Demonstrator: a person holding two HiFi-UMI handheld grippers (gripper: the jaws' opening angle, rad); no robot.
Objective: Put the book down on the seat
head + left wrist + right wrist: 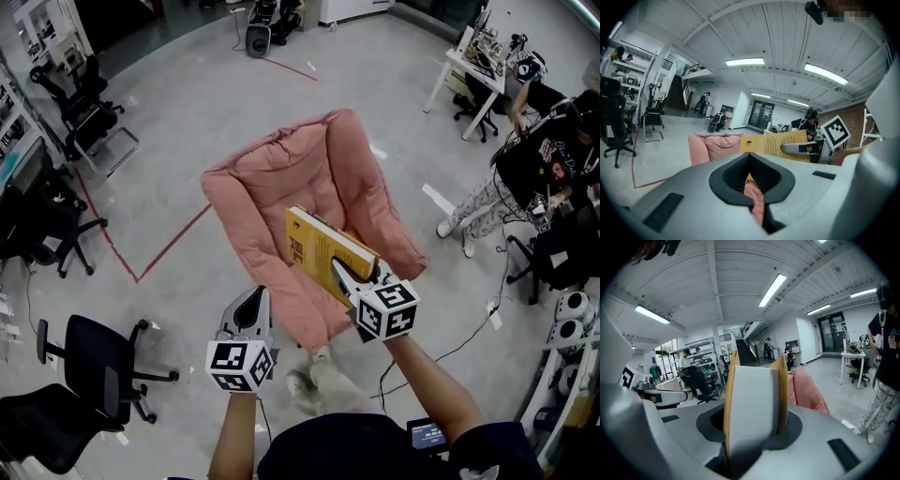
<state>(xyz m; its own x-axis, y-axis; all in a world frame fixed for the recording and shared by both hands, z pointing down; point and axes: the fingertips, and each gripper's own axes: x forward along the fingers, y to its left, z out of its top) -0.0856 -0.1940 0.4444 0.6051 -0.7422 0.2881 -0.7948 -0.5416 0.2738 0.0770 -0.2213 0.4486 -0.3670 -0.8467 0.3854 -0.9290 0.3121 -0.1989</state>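
currently the yellow book (pixel 314 246) is clamped in the right hand-held gripper (pixel 345 275), whose jaws stand fairly wide on either side of its thickness, with the white page edges facing that gripper's camera. the book is tilted, one cover turned up, over the front of the pink armchair (pixel 281 173), close to the arm on the person's right; whether it touches the cushion cannot be made out. the left hand-held gripper (pixel 251 298) is just beside the front edge of the armchair, its jaws only narrowly apart with nothing in them, and a slit of pink shows through the gap. the armchair stands on the grey floor (pixel 187 112), with a red tape line (pixel 169 239) ending near its left corner and black office chairs (pixel 89 375) well apart.
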